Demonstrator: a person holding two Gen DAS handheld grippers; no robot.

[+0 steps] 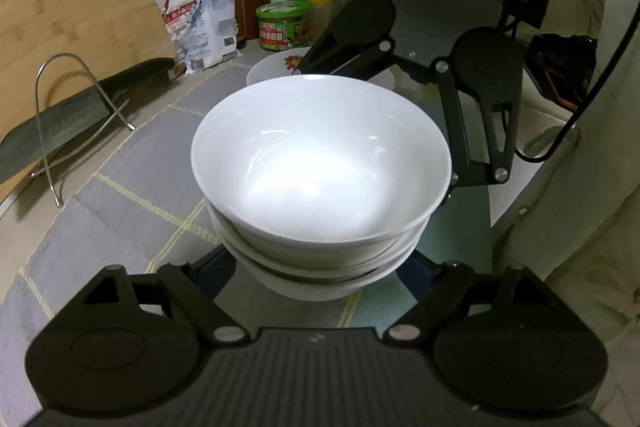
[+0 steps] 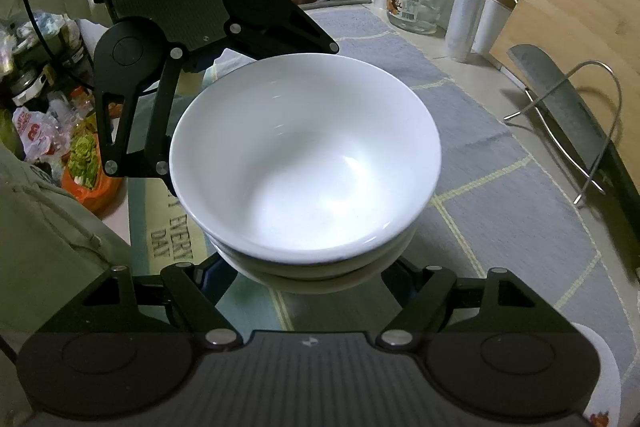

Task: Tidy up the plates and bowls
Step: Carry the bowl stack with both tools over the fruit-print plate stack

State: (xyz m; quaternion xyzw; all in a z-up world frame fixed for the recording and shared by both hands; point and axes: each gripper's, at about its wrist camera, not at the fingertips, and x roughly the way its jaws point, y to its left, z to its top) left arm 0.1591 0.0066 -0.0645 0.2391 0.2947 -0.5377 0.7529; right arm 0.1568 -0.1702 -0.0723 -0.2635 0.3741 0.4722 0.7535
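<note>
Two grippers, left (image 1: 316, 267) and right (image 2: 310, 267), clamp our stacked bowls (image 1: 320, 163) at six and twelve o'clock; uneven lifting risks slippage.

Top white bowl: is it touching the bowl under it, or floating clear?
Touching. In the left wrist view the top bowl sits nested in the second bowl, rims stacked with no gap; the right wrist view shows the same.

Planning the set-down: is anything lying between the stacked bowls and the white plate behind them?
Nothing visible on the mat between the bowl stack and the plate; only the right tongs reach across above it.
</note>
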